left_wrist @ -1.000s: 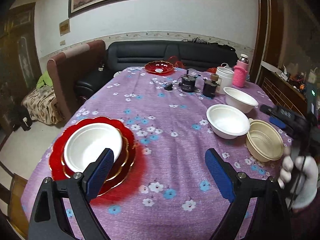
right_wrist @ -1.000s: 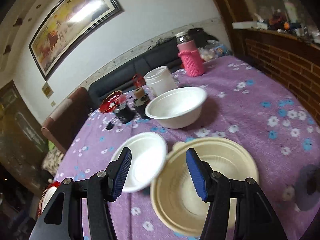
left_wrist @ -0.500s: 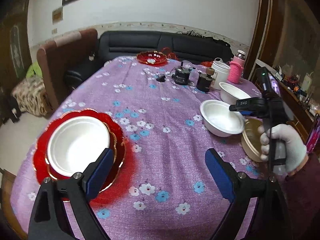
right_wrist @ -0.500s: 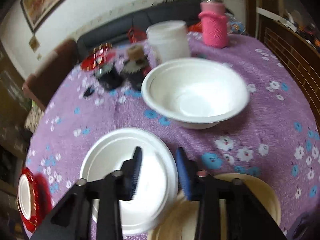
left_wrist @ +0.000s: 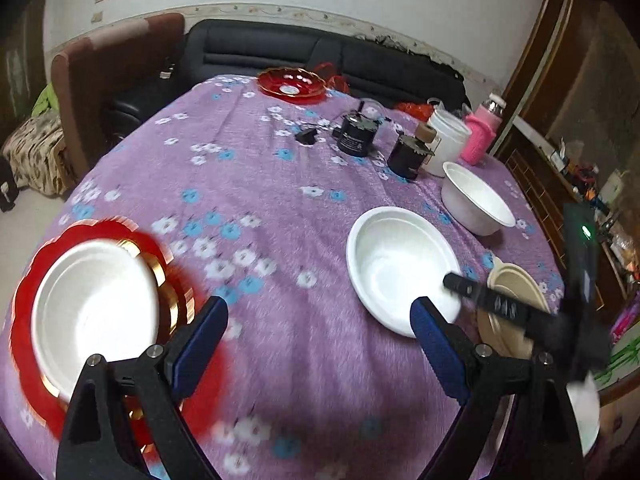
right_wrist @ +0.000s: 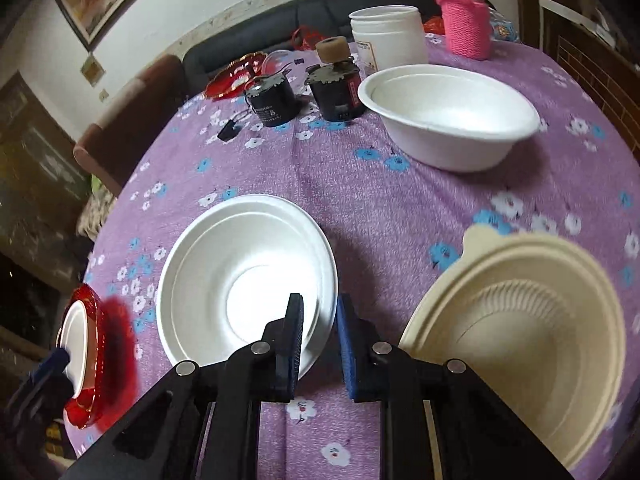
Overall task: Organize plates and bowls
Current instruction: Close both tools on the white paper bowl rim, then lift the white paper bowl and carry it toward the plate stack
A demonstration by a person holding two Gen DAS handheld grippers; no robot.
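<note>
The shallow white foam bowl sits centre frame on the purple cloth; my right gripper straddles its near rim, contact unclear. Lower left, the red plate blurs. My left gripper gapes wide.

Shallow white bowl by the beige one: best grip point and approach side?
Take the shallow white bowl by its thin flared rim at the near edge, coming in low from the holder's side. The right hand-held gripper already straddles that rim, one finger inside and one outside. The rim is the only narrow part; the beige bowl crowds the right side.
</note>
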